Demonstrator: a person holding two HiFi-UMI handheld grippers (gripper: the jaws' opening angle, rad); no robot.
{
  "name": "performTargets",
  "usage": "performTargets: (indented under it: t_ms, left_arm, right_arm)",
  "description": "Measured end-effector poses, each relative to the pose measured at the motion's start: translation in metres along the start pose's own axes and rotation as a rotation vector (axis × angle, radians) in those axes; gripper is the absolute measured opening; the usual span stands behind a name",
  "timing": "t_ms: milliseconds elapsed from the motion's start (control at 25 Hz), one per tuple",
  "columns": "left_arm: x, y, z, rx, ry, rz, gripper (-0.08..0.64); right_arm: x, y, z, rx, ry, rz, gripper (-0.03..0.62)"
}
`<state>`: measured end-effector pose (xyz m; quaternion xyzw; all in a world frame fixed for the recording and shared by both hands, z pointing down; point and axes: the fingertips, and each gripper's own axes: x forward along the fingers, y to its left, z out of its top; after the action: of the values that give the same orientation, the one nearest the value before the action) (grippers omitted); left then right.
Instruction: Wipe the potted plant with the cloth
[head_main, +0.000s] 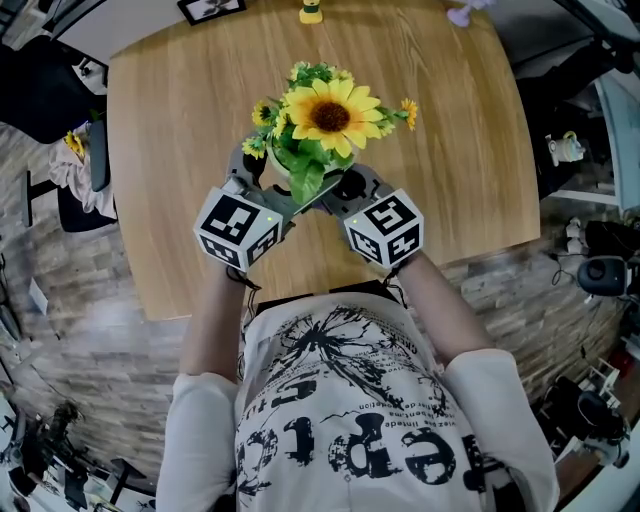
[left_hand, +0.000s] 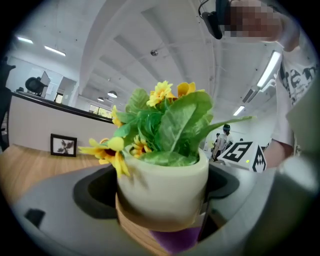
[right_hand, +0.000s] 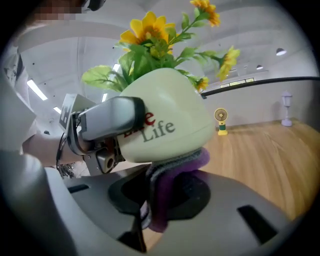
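**Head view.** Potted plant (head_main: 325, 118) up between both grippers, above the middle of the table's (head_main: 170, 200) near edge, big sunflower facing up. Left gripper (head_main: 258, 180) at its left side, right gripper (head_main: 350, 188) at its right. Hard to say from here whether lifted clear of the wood; probably so, judging by the tilt in the other two views.

**Left gripper view.** Jaws closed narrow onto the white pot (left_hand: 165, 182), one on each wall, holding it. Purple cloth (left_hand: 176, 242) peeping out beneath the pot's base. Picture frame (left_hand: 63, 145) standing back at the far edge.

**Right gripper view.** Jaws pinched on a fold of the cloth, its top pressed against the tilted pot's underside, just below the "Life" lettering. Small yellow figure (right_hand: 221, 122) at the far edge.

**Step in hand, as judged:** wiping the pot's lower wall.

**To do it well:**
- Keep the left clamp steady.
- Rotate the pot slowly against the cloth rather than scrubbing hard.
- Hold the cloth flat in contact.
- Keep the tilt modest to avoid a slip.
- Stay clear of leaves and petals.
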<state>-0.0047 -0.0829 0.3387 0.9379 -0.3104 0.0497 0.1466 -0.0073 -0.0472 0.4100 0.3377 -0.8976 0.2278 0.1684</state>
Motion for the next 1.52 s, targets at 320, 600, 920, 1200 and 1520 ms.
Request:
performTargets:
  t_ms: [320,600,920,1200,1520]
  left_arm:
    - [0.001,0.004,-0.004,0.026,0.019,-0.008,0.520]
    - [0.007,0.007,-0.015,0.013,0.037,0.006,0.520]
    - [0.012,0.011,-0.029,0.028,0.060,0.018,0.520]
    - [0.018,0.013,-0.033,0.034,0.028,-0.003,0.520]
    - [0.029,0.011,-0.058,0.045,0.048,0.024,0.520]
  right_arm:
    - [0.012,0.025,-0.013,-0.022,0.061,0.114,0.077]
    - [0.001,0.015,-0.025,0.017,0.091,0.121,0.077]
    - [-0.015,-0.019,-0.033,0.108,0.085,0.070,0.077]
    - [-0.026,-0.060,-0.029,0.142,0.064,-0.008,0.075]
    - [-0.058,-0.115,-0.043,0.175,0.065,-0.096,0.075]
